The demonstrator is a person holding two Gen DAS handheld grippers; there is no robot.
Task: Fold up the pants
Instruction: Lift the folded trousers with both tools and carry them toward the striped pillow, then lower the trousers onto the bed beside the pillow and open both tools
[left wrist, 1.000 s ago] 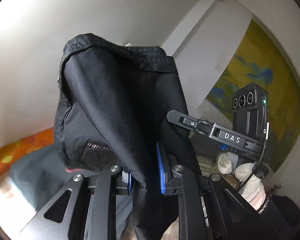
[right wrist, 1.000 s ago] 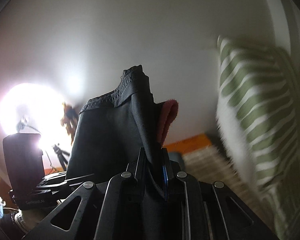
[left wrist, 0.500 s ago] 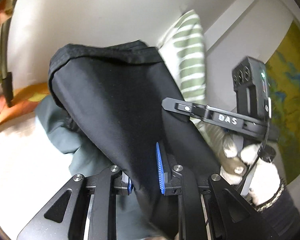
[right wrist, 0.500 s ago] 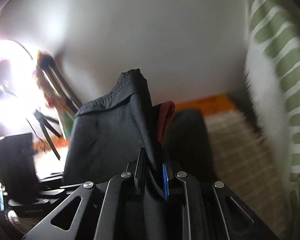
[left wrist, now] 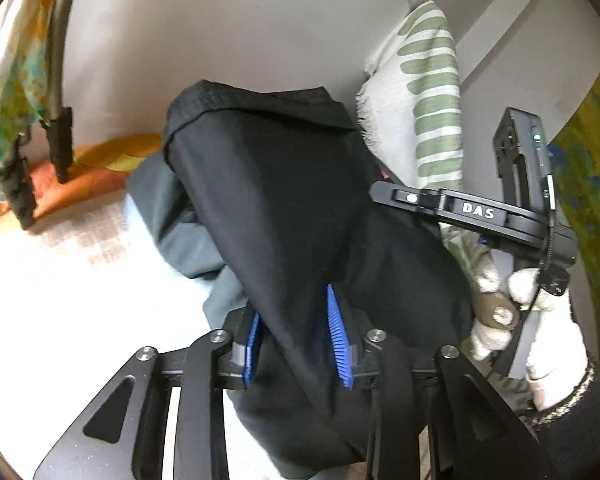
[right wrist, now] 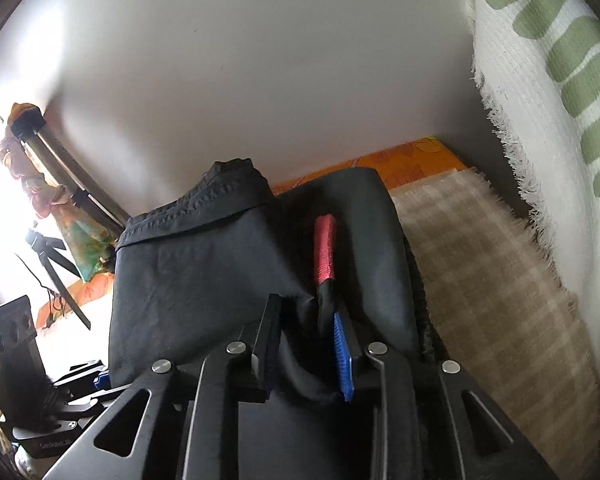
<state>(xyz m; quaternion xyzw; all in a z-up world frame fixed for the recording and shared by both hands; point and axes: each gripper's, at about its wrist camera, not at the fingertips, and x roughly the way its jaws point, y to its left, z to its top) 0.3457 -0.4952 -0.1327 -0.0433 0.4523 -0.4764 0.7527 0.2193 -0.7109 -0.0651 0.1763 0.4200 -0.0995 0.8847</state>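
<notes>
my left hand-held gripper is clamped on a bunch of the black pants, and my right hand-held gripper pinches them too, beside a red inner patch. the pants rise from both grips, long axis running up and away, waistband topmost, above the bed's checked cover near a green-striped pillow

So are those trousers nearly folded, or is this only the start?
Early to middle, I'd guess. Done: the black pants are picked up, their waistband uppermost. In hand: both the left gripper and the right gripper have the fabric between their fingers above the checked mat. Left: laying them flat and making the folds; no neat fold shows yet.
</notes>
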